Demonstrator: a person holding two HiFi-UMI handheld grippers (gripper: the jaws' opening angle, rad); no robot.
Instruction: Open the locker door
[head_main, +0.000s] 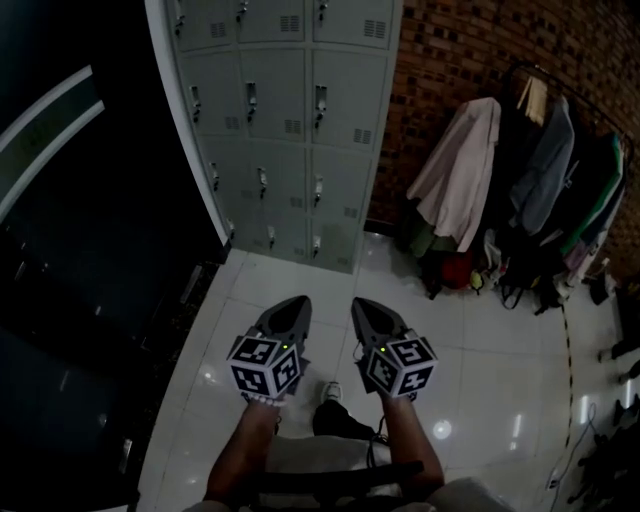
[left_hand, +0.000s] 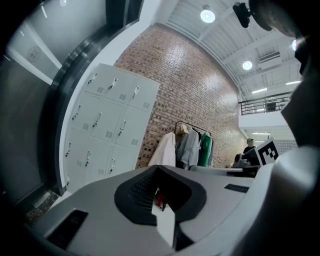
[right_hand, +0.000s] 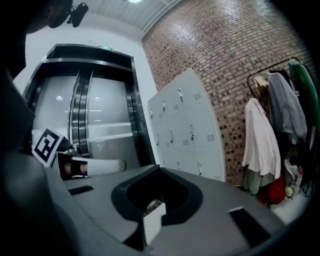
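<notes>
Brick-walled room w/ glossy white tile floor (head_main: 480, 340) is showing the grey metal locker bank (head_main: 290, 130) standing well ahead, every door looking shut, while left gripper (head_main: 288, 312) & right gripper (head_main: 372, 315) are hovering, jaws together, empty, so task's looking not yet begun.

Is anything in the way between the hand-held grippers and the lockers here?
Nothing visible. Only bare floor tiles lie between the left hand-held gripper, the right hand-held gripper and the lockers. The coat rack stands off to the right by the brick wall, clear of the path.
</notes>
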